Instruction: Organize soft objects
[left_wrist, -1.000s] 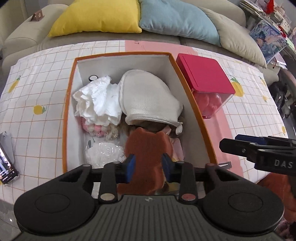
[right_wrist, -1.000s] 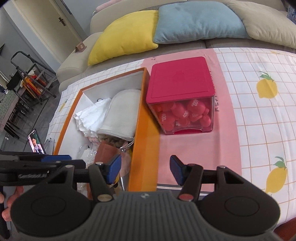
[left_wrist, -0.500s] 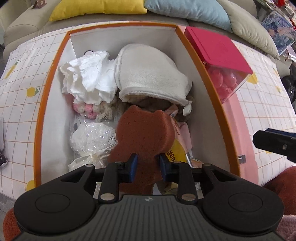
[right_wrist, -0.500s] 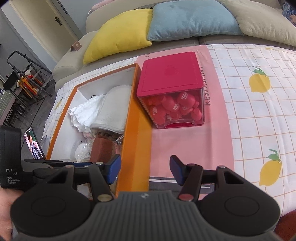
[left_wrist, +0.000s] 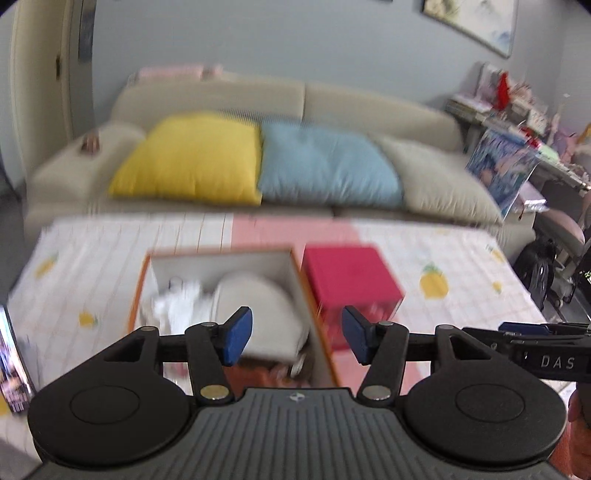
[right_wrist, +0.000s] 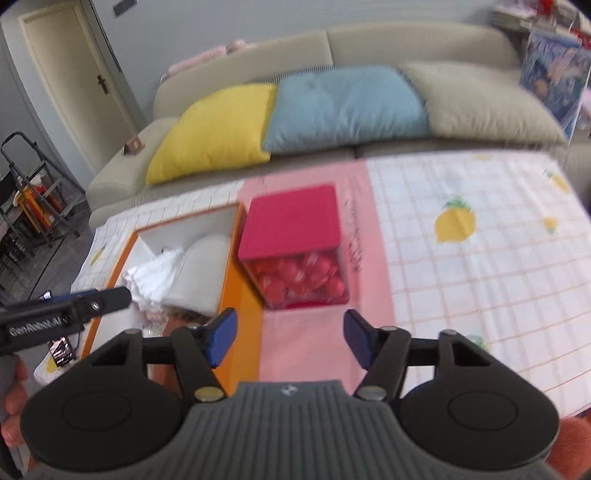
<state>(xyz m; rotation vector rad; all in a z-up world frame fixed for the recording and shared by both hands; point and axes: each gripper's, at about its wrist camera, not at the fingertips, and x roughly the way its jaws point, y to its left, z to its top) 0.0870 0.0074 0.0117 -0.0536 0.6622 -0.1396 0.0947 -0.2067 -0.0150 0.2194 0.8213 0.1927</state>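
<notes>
Left gripper (left_wrist: 297, 339) spread, just been opening, nothing between jaws. Right gripper (right_wrist: 289, 339) likewise spread (empty too). Brown bear-shaped plush (left_wrist: 255, 374) down in orange-rimmed white box (left_wrist: 295, 269) beside folded cream towel (left_wrist: 258, 314), on worktop.

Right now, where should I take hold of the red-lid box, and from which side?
Grip the red-lid box across its clear side walls, below the lid, coming from above at its near face. The orange box stands close against its left wall, so the fingers have little room there.
</notes>
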